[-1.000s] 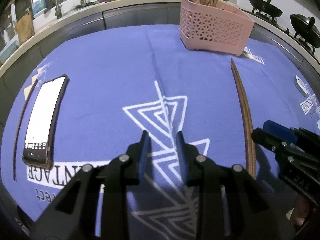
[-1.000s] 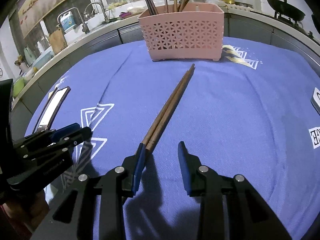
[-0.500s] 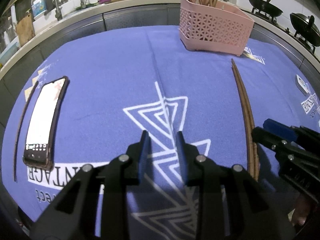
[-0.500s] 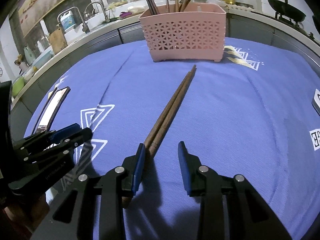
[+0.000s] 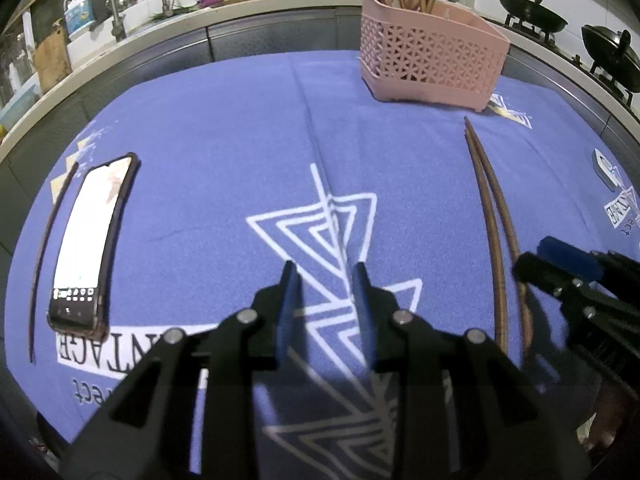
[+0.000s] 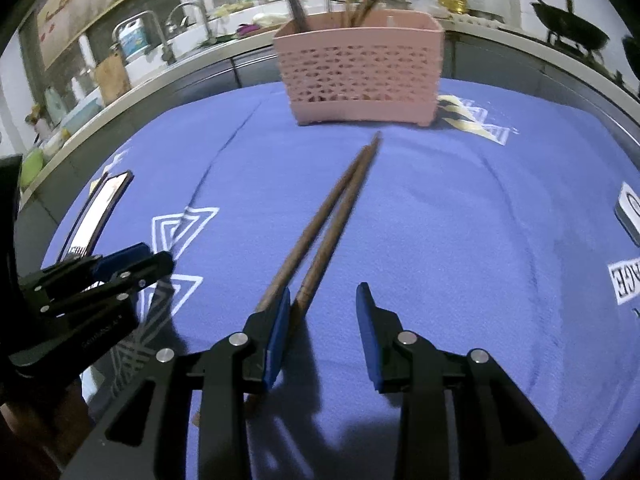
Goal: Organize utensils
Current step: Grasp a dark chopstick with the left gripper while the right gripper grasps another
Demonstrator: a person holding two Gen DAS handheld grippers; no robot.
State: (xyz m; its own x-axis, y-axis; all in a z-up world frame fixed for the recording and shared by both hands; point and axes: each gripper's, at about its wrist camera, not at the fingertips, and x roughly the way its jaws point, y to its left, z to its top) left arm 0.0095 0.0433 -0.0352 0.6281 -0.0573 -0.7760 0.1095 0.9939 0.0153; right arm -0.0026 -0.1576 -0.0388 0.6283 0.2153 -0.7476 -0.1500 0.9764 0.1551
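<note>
Two brown wooden chopsticks lie side by side on the blue cloth, pointing at a pink lattice utensil basket that holds several upright utensils. My right gripper is open low over their near ends; one stick passes just inside the left finger and the other runs under it. In the left wrist view the chopsticks lie to the right, the basket stands at the back, and the right gripper shows at the right edge. My left gripper is open and empty over the white triangle print.
A phone with a lit screen lies at the cloth's left, with a thin dark stick beside it. A small white object lies at the right edge. A counter with sink and woks runs behind the table.
My right gripper has moved forward and right along the chopsticks, so their near ends now lie under and between its fingers. The two sticks have spread apart slightly. The left gripper has not moved.
</note>
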